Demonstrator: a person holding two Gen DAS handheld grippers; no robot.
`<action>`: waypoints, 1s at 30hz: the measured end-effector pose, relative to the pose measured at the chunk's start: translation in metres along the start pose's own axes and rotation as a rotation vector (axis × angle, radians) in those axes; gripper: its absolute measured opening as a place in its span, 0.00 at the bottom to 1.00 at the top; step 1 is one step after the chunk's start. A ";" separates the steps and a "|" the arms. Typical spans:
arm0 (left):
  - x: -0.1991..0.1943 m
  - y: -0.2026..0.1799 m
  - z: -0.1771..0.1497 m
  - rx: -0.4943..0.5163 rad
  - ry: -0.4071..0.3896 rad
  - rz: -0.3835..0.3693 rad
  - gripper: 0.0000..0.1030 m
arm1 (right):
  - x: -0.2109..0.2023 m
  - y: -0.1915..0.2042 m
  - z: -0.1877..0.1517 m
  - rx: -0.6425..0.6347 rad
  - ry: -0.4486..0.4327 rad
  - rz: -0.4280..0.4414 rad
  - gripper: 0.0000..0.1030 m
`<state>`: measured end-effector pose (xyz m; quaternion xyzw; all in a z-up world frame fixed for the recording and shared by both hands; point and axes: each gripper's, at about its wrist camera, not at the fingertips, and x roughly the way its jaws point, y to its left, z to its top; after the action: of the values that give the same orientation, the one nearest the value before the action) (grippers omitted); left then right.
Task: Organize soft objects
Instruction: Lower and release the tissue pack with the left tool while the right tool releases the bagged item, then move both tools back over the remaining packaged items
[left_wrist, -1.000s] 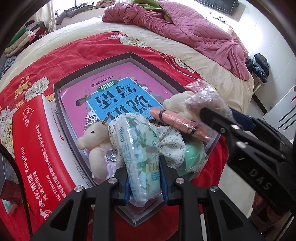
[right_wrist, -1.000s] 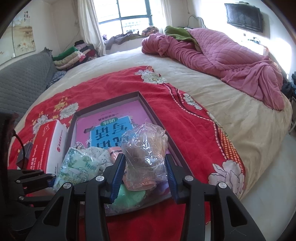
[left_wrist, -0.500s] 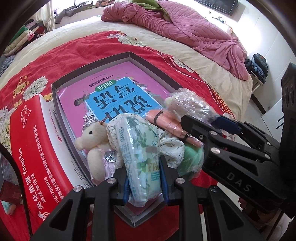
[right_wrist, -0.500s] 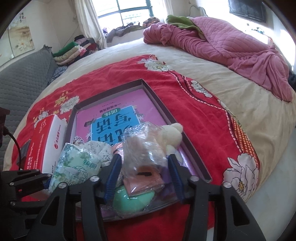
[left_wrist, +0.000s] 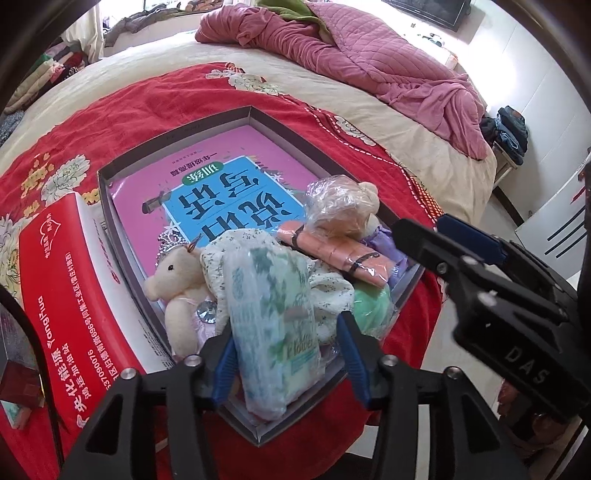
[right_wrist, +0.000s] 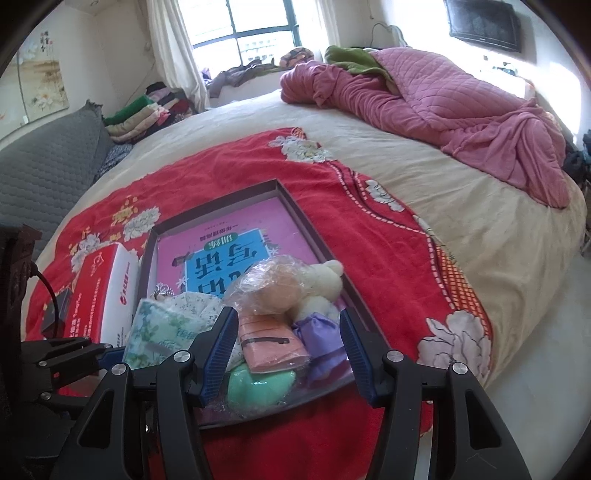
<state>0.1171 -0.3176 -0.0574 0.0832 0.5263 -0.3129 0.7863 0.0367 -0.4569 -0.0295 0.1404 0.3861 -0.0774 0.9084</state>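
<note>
Both tongs have let go since a second ago. Left tongs (left_wrist: 288, 354) are opening, with the soft green flowery tissue pack (left_wrist: 271, 325) loose between them, its long side pointing away into the grey cardboard tray (left_wrist: 177, 129). Right tongs (right_wrist: 286, 345) stand half wide, just behind the crinkly clear plastic bag (right_wrist: 269, 282) now lying in the tray, so the right hand is nearer to it.

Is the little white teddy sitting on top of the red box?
No, the white teddy lies inside the grey tray, next to the red box, not on it.
</note>
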 end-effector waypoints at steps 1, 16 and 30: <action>-0.001 0.001 0.000 -0.004 -0.003 -0.005 0.50 | -0.003 -0.002 0.000 0.007 -0.007 -0.002 0.57; -0.038 0.012 -0.006 -0.034 -0.076 0.007 0.60 | -0.040 -0.002 0.011 0.031 -0.088 0.000 0.57; -0.098 0.037 -0.023 -0.073 -0.168 0.033 0.66 | -0.079 0.036 0.020 -0.035 -0.163 0.046 0.71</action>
<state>0.0962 -0.2388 0.0115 0.0368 0.4681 -0.2864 0.8352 0.0048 -0.4262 0.0476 0.1267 0.3087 -0.0608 0.9407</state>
